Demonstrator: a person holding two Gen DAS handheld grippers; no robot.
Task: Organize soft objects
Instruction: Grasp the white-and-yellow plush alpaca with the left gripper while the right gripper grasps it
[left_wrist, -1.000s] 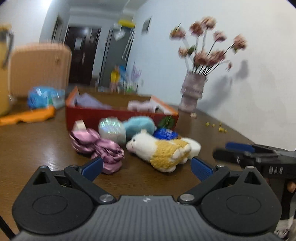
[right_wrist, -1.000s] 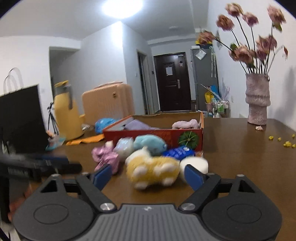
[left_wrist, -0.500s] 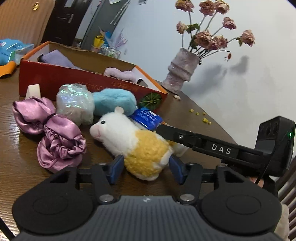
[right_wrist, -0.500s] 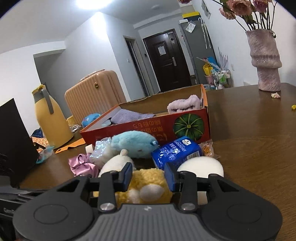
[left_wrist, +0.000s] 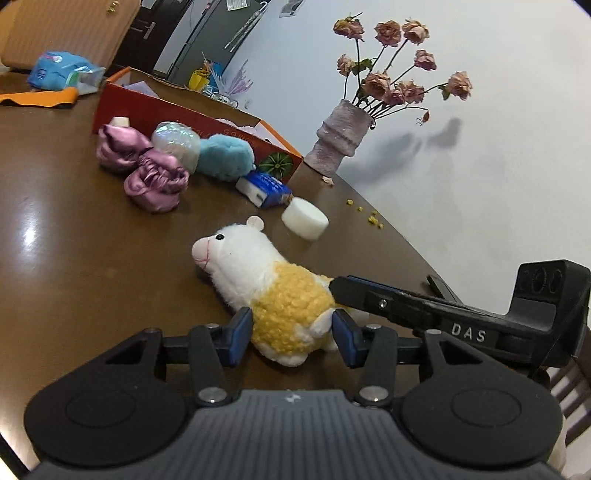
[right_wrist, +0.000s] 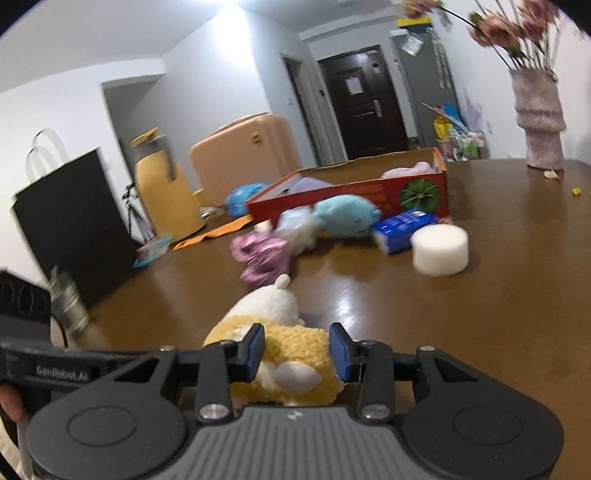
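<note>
A white and yellow plush alpaca (left_wrist: 269, 291) lies on the brown table, apart from the other soft things. My left gripper (left_wrist: 291, 334) is shut on its yellow body. My right gripper (right_wrist: 297, 350) is shut on the same plush alpaca (right_wrist: 284, 350) from the other side; its finger shows in the left wrist view (left_wrist: 406, 301). Near the red cardboard box (left_wrist: 177, 110) lie purple satin scrunchies (left_wrist: 147, 170), a shiny wrapped ball (left_wrist: 177, 142), a blue plush (left_wrist: 225, 157), a blue packet (left_wrist: 266, 188) and a white foam puck (left_wrist: 304, 221).
A vase of dried roses (left_wrist: 341, 138) stands at the table's far right, with yellow crumbs (left_wrist: 369, 216) near it. A yellow jug (right_wrist: 162, 188), a black paper bag (right_wrist: 70, 221) and a peach suitcase (right_wrist: 243, 147) stand to the left.
Both grippers closed on the alpaca and pulled it toward me, away from the pile by the box. The white foam puck now lies in the open.
</note>
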